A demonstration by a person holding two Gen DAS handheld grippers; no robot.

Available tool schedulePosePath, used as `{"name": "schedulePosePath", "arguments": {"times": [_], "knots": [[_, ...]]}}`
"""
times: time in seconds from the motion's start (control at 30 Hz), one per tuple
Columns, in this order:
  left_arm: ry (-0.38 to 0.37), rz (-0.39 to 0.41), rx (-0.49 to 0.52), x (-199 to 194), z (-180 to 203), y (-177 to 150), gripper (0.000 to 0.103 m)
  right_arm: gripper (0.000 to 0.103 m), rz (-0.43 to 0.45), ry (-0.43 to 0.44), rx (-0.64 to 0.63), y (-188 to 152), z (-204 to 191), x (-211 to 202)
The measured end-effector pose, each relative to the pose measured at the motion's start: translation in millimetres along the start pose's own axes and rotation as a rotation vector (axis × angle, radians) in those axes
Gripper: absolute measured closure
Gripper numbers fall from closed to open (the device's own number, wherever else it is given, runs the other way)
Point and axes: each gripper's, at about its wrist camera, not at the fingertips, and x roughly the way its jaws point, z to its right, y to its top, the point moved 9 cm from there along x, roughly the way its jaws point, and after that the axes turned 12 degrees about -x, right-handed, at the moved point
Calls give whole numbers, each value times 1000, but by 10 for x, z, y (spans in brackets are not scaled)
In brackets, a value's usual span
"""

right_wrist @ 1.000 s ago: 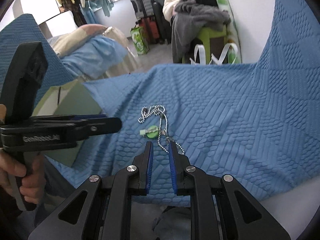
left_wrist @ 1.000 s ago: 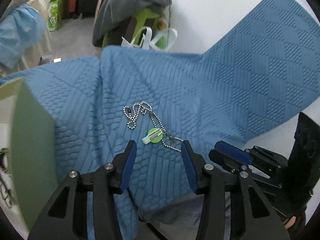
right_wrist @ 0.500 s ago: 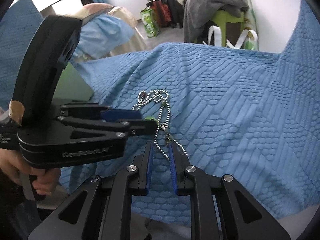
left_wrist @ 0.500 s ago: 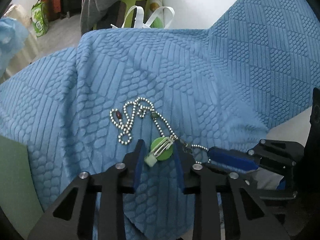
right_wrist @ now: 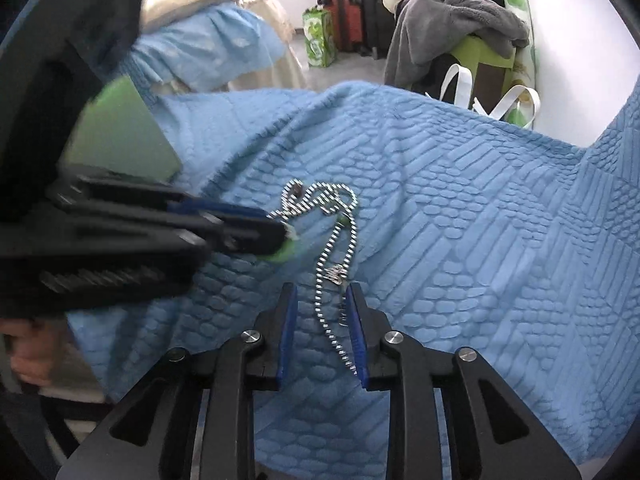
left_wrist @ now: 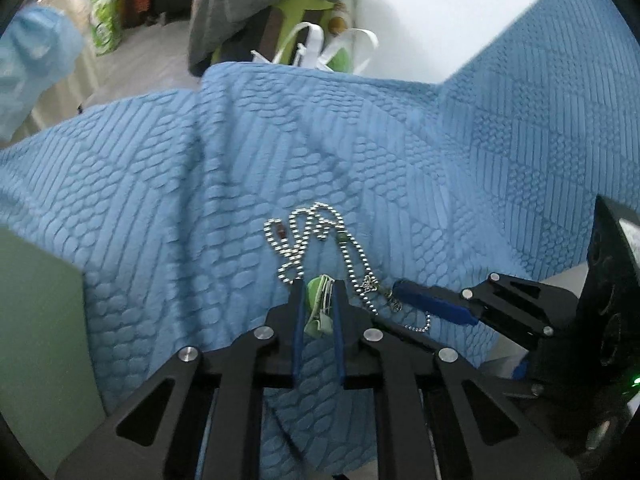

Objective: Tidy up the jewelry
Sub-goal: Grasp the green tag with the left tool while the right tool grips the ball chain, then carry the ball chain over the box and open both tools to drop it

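Left wrist view: left gripper (left_wrist: 317,307) jaws clamped on the clip (left_wrist: 319,303); right gripper (right_wrist: 320,326) jaws apart around the chain (right_wrist: 334,240). Lift slowly, avoiding snags.

Silver bead chain (left_wrist: 352,256), green clip (left_wrist: 318,300), textured blue blanket (left_wrist: 200,200).

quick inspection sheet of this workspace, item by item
surface: blue quilted cover, wrinkled, draped over the work area
job's things: silver bead chain in a loose tangle on the cover; green hair clip beside it; small charm on the chain
clutter: green box at the left
grippers: left gripper has just been closing, shut on the green hair clip; right gripper has just been opening, chain lying loose between its fingers
cables: nothing seen
surroundings: grey garment over a green stool, suitcases, bags
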Motion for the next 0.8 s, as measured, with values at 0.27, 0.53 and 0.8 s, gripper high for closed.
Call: {"name": "schedulePosePath", "arguments": {"times": [0.27,0.53,0.8], "knots": [[2,32,-20,-234,-36,-18,91,99,-50,-40,38,-23,103,98],[-12,81,-28,-620,-8,19,90,100,45,-39,150,188,185,-275],[-6,161,-47,-1235,-23,168,90,100,191,-57,196,664,101,-994]]}}
